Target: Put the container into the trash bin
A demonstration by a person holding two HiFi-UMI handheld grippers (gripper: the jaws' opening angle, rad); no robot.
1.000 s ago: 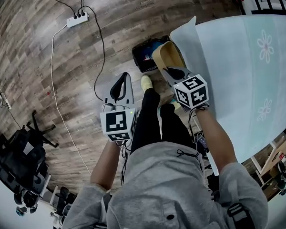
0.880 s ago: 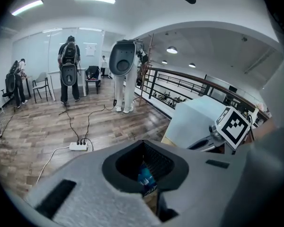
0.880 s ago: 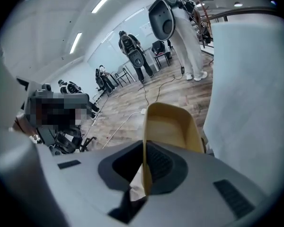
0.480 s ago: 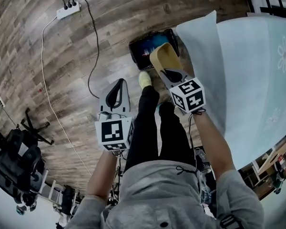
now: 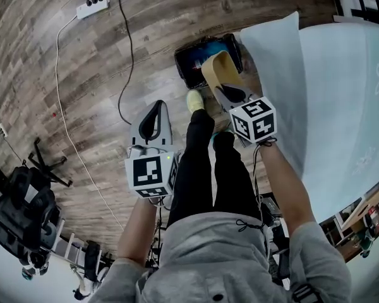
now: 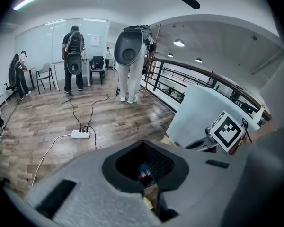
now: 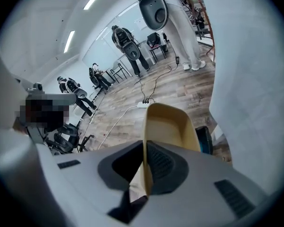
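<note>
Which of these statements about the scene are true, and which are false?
1. The right tool grips the tan container by its wall. True.
2. The container lies at the bottom of the trash bin. False: the right tool holds it up, close by the bin.
3. The left tool holds a bottle. False: nothing is between its jaws, which are together.
4. A white power strip lies on the wood floor. True.

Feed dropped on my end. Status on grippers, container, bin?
Right gripper shut on container. Left gripper shut, empty. Load hangs over trash bin, not released. Nothing between.
</note>
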